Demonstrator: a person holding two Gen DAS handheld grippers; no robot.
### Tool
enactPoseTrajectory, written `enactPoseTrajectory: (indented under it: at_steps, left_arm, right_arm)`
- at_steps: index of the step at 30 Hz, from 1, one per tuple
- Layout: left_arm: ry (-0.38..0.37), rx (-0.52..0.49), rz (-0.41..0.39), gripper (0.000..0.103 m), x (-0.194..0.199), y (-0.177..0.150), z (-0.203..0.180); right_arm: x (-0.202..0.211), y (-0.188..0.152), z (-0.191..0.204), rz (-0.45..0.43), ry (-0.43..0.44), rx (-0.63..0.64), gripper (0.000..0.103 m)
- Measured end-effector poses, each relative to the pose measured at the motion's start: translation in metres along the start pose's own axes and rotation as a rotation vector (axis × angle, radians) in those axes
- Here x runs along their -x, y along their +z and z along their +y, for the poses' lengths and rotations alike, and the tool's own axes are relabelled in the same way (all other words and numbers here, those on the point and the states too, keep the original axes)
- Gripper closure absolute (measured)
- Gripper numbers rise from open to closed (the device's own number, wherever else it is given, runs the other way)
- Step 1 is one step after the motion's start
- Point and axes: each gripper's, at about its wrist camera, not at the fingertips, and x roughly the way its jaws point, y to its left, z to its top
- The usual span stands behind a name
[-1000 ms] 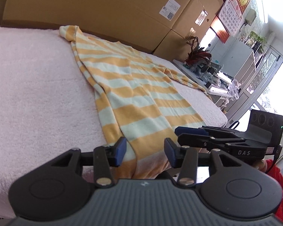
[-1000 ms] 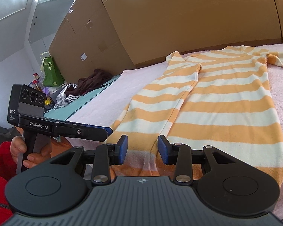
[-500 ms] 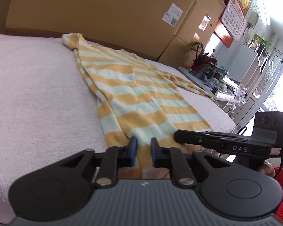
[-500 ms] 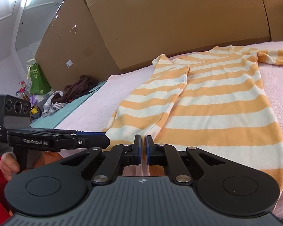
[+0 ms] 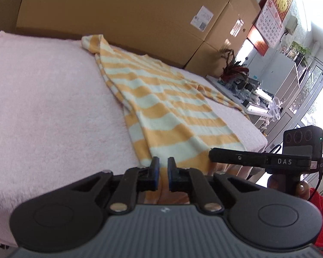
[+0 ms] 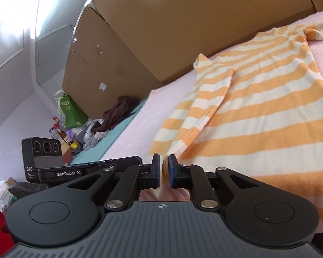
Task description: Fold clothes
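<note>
An orange and cream striped garment (image 5: 161, 107) lies spread on a pink fleecy surface (image 5: 43, 107), one long side folded inward. My left gripper (image 5: 163, 167) is shut on the garment's near hem at its left corner. My right gripper (image 6: 163, 165) is shut on the same hem (image 6: 178, 148), where the fabric rises into a lifted ridge. The garment also shows in the right wrist view (image 6: 258, 111). Each gripper shows in the other's view: the right one (image 5: 269, 161) and the left one (image 6: 75, 172).
Large cardboard boxes (image 5: 129, 10) stand along the far edge of the surface. A teal mat with dark clothes (image 6: 118, 111) and a green bag (image 6: 69, 111) lie to the left. A plant (image 5: 232, 68), cluttered desk and glass door are on the right.
Both grippers closed on the near hem, from wide open one second ago. The hem now lifts off the surface and the fabric pulls into a ridge.
</note>
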Motion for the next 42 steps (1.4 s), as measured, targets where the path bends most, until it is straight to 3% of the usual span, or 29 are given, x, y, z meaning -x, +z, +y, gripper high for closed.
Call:
enactPoseTrajectory:
  at_steps: [2, 5, 9, 10, 12, 18, 24, 26, 28, 29, 31, 33, 38, 42]
  left_arm:
    - [-0.012, -0.002, -0.011, 0.088, 0.002, -0.003, 0.000]
    - [-0.023, 0.014, -0.025, 0.086, -0.001, 0.000, 0.002]
    - [-0.032, 0.037, -0.042, 0.093, -0.012, 0.005, 0.006]
    - [-0.042, 0.052, -0.044, 0.102, -0.014, 0.007, 0.007]
    - [-0.066, 0.066, -0.062, 0.102, -0.011, 0.011, 0.007]
    - [-0.046, 0.012, -0.140, 0.102, 0.011, 0.027, 0.003]
    - [-0.010, 0.042, -0.055, 0.100, -0.004, 0.019, 0.017]
    - [-0.014, 0.056, -0.039, 0.083, -0.008, 0.015, 0.020]
    - [-0.032, 0.056, -0.056, 0.079, -0.009, 0.016, 0.018]
    - [-0.037, 0.050, -0.065, 0.081, -0.010, 0.017, 0.017]
    - [-0.044, 0.038, -0.076, 0.103, -0.011, 0.020, 0.015]
    - [-0.050, 0.042, -0.085, 0.103, -0.011, 0.025, 0.016]
    - [-0.080, 0.063, -0.143, 0.103, 0.003, 0.036, 0.021]
    - [-0.056, 0.099, -0.095, 0.103, -0.007, 0.030, 0.033]
  right_arm:
    - [0.003, -0.004, 0.000, 0.014, -0.010, 0.022, 0.083]
    - [0.007, -0.007, 0.001, 0.028, -0.005, 0.039, 0.076]
    - [-0.001, -0.009, 0.001, 0.034, -0.006, 0.041, 0.078]
    - [-0.002, -0.009, 0.002, 0.031, -0.002, 0.041, 0.082]
    - [-0.005, -0.008, 0.004, 0.030, 0.009, 0.044, 0.088]
    - [-0.006, -0.003, 0.004, 0.011, 0.083, 0.001, 0.089]
    - [-0.012, -0.009, 0.004, 0.030, 0.046, 0.030, 0.088]
    - [-0.010, -0.009, 0.004, 0.041, 0.056, 0.027, 0.084]
    - [-0.007, -0.009, 0.004, 0.046, 0.057, 0.028, 0.083]
    - [-0.007, -0.009, 0.003, 0.049, 0.055, 0.027, 0.083]
    - [-0.006, -0.009, 0.002, 0.045, 0.051, 0.021, 0.085]
    - [-0.007, -0.007, 0.002, 0.038, 0.047, 0.015, 0.089]
    - [-0.009, -0.006, 0.005, 0.039, 0.111, -0.012, 0.089]
    - [-0.013, -0.006, 0.002, 0.047, 0.090, -0.020, 0.085]
